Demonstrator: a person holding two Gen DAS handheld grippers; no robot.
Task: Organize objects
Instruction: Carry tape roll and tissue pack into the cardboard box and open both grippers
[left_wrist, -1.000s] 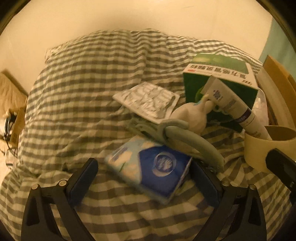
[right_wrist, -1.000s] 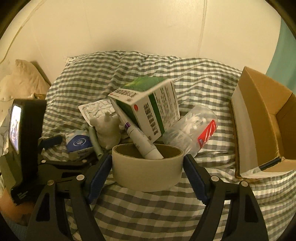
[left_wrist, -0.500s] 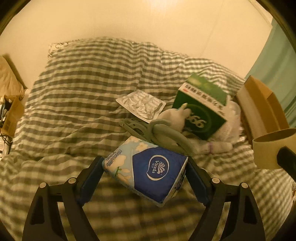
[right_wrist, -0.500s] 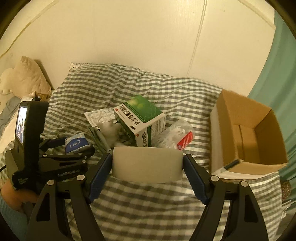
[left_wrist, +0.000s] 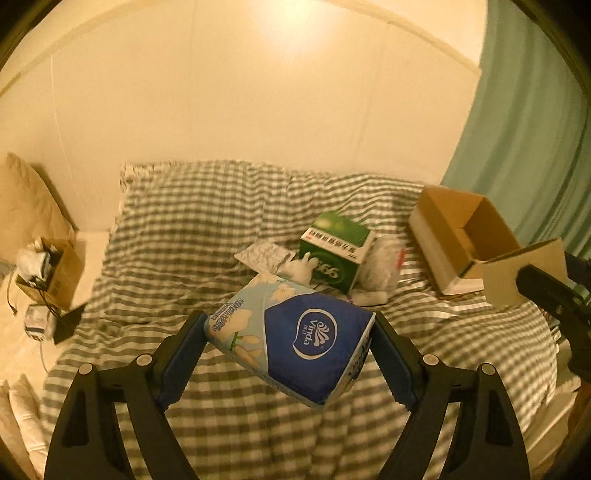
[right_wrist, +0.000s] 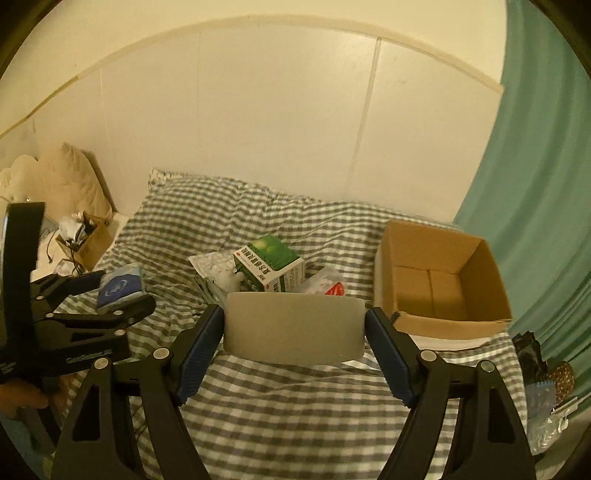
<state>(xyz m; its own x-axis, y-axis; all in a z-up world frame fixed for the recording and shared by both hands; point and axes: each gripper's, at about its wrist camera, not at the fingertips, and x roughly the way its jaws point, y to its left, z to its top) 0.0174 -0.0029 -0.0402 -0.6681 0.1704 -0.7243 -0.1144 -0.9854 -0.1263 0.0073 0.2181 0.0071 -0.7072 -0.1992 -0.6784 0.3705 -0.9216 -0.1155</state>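
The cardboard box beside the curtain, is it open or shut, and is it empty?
Open and apparently empty: the cardboard box shows raised walls and a bare bottom.

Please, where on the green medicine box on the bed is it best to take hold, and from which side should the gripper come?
Probably from above, closing on the two broad side faces of the green medicine box. It stands tilted on the checked blanket, its top clear, while the white figure and plastic bottle crowd its base.
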